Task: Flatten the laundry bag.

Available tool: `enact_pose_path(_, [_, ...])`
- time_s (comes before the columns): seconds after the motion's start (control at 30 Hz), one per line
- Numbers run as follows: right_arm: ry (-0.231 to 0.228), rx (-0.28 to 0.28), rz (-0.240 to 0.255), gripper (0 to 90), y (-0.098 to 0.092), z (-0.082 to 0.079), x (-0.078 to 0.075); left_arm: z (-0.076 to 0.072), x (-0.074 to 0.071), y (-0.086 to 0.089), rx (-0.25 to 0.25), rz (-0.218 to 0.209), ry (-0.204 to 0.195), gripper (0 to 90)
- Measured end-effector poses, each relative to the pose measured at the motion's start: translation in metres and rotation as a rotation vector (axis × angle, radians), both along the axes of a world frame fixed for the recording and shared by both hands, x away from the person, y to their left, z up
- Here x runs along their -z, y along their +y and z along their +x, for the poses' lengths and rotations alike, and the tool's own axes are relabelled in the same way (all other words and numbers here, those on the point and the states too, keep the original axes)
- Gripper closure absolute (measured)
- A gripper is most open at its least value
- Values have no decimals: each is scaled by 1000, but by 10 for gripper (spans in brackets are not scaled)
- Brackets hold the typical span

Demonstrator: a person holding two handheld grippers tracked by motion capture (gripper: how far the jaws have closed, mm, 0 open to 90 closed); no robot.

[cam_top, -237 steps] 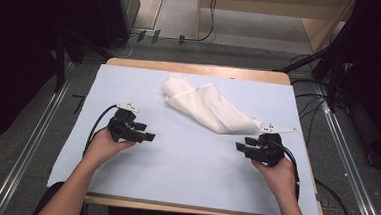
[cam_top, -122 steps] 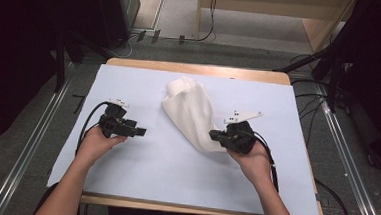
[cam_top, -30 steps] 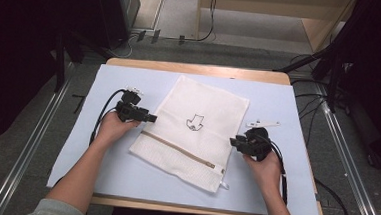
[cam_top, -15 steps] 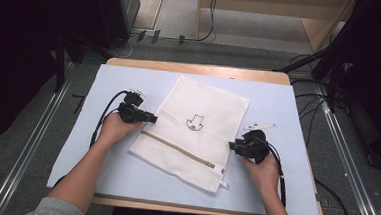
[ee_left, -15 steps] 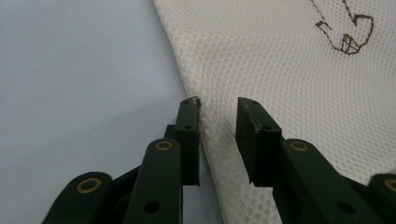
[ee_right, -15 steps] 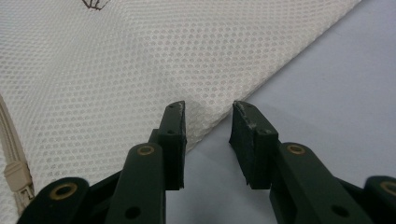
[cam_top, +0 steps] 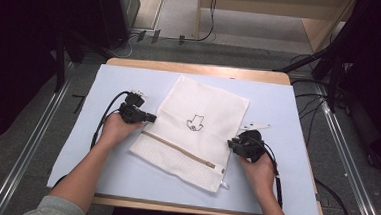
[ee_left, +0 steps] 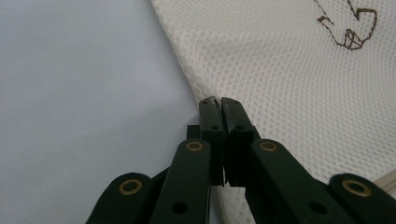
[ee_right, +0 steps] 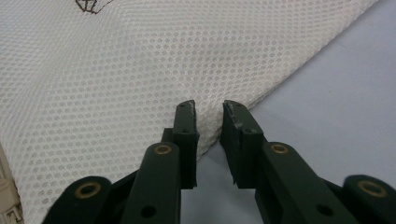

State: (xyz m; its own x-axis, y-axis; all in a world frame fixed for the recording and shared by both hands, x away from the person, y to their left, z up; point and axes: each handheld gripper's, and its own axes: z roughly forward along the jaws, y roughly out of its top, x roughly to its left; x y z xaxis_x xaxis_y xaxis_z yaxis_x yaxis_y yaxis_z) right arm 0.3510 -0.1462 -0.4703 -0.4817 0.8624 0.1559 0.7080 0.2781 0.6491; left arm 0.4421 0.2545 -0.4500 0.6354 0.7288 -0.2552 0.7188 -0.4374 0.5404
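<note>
Most of the spreading work looks done: the white mesh laundry bag (cam_top: 193,129) is lying flat and nearly smooth on the blue-covered surface (cam_top: 288,108), set at a slant, its zipper (cam_top: 178,149) running across the near end and a small arrow print (cam_top: 195,123) near the middle. The left tool (ee_left: 219,103) is sitting at the bag's left edge with its jaws pressed together; whether mesh is pinched between them I cannot tell. The right tool (ee_right: 208,111) is standing at the bag's right edge, jaws slightly parted, gripping nothing. What is probably remaining is letting go and perhaps squaring the bag.
</note>
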Motion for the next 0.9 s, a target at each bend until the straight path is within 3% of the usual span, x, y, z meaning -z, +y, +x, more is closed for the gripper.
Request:
enact_pose_path(0.03, [-3, 2, 6, 841, 1, 0, 0, 0, -1, 0, 2, 3, 0, 897])
enact_pose_path(0.13, [-4, -11, 5, 888, 4, 1, 0, -1, -2, 0, 9, 5, -6, 897])
enact_pose_path(0.27, [0, -18, -7, 891, 5, 3, -2, -2, -6, 4, 1, -29, -11, 898])
enact_pose_path(0.43, [-6, -28, -1, 892, 4, 9, -6, -7, -9, 7, -9, -35, -3, 898])
enact_pose_path(0.67, [-16, -51, 4, 890, 3, 24, -11, -21, -16, 13, -26, -57, -23, 897])
enact_pose_path(0.77, [-22, -66, 26, 889, 2, 32, -14, -29, -18, 15, -30, -47, -24, 897])
enact_pose_path(0.9, [-7, -75, 27, 888, 1, 38, -14, -36, -19, 15, -34, -50, -29, 896])
